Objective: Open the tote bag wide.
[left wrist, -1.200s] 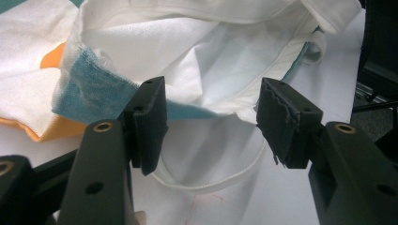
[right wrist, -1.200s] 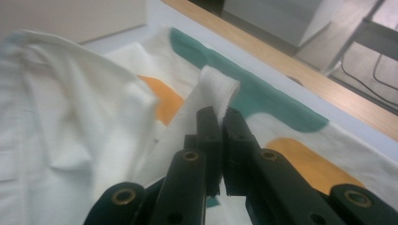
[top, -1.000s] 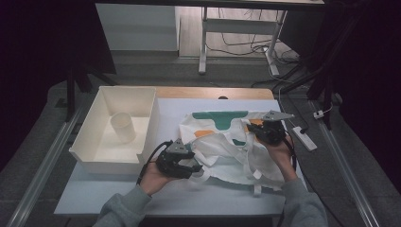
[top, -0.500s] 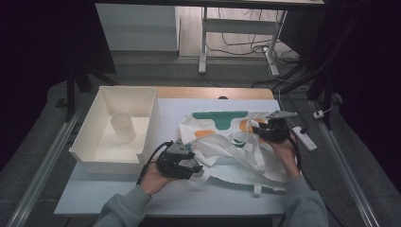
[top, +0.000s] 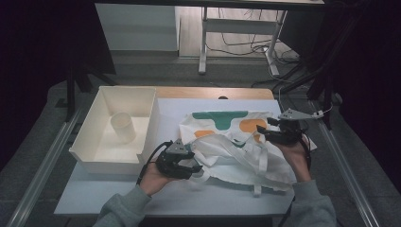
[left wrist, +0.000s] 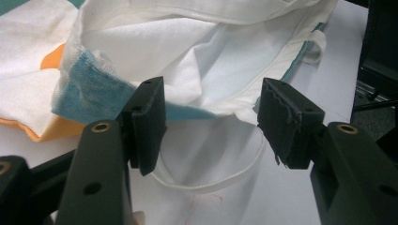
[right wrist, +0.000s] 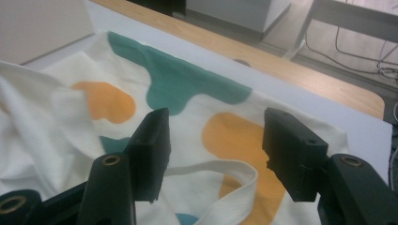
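Observation:
A white cloth tote bag (top: 236, 146) with green and orange patches lies crumpled on the white table (top: 189, 198). My left gripper (top: 195, 165) sits at the bag's near left edge. Seen in the left gripper view, it (left wrist: 211, 122) is open, and the bag's rim (left wrist: 202, 61) sags loosely between the jaws. My right gripper (top: 267, 128) hovers over the bag's right side. Its jaws have just been opening. The right gripper view has it (right wrist: 216, 150) open above an orange patch (right wrist: 239, 140) and a white strap (right wrist: 220, 171), with nothing pinched.
A cream bin (top: 94, 156) stands at the table's left with a pale cup (top: 123, 126) inside. A wooden strip (top: 213, 92) runs along the table's far edge. Beyond it on the floor are a metal stand (top: 203, 42) and cables (top: 246, 47).
The right gripper's jaws have opened off the bag, and that hand has shifted a little to the right and up. The left gripper has stayed put.

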### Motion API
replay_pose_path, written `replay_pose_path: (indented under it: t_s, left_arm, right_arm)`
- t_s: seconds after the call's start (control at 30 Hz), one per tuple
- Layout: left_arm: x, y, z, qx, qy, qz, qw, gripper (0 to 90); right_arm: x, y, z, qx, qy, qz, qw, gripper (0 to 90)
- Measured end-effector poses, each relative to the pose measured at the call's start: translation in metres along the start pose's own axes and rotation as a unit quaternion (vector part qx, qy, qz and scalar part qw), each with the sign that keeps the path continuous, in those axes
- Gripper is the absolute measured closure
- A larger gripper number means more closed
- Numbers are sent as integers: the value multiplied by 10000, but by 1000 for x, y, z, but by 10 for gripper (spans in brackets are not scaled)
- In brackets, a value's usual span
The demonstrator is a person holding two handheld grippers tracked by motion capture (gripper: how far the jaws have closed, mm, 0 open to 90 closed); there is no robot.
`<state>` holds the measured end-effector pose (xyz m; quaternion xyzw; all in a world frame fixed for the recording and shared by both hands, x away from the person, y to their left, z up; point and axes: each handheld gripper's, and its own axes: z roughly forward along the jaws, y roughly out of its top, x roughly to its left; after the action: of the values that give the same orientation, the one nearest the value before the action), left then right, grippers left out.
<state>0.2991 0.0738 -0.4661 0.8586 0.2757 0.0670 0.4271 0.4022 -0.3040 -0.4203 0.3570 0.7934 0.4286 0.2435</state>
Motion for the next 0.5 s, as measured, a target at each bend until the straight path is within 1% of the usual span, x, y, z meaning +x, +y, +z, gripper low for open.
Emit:
replay_pose_path:
  t_s: [0.13,0.2,0.27,0.33,0.43,0.5]
  left_arm:
    - [0,0,0,3,3,-3,10000,424]
    - [0,0,0,6,0,4,10000,423]
    - [0,0,0,-3,-2,4,10000,423]
    - [0,0,0,-6,-2,3,10000,423]
    - [0,0,0,-8,-1,0,10000,423]
    - [0,0,-1,-16,-1,-4,10000,423]
  right_arm:
    - [12,5,-8,-122,230,-74,9996,424]
    - [20,7,-9,-120,353,-129,9992,424]
    - [30,8,-10,-81,406,-274,9988,421]
    - [38,10,-13,-99,429,-403,9982,421]
    - [46,14,-22,-188,463,-485,9976,421]
    - [50,15,-28,-182,478,-523,9973,420]
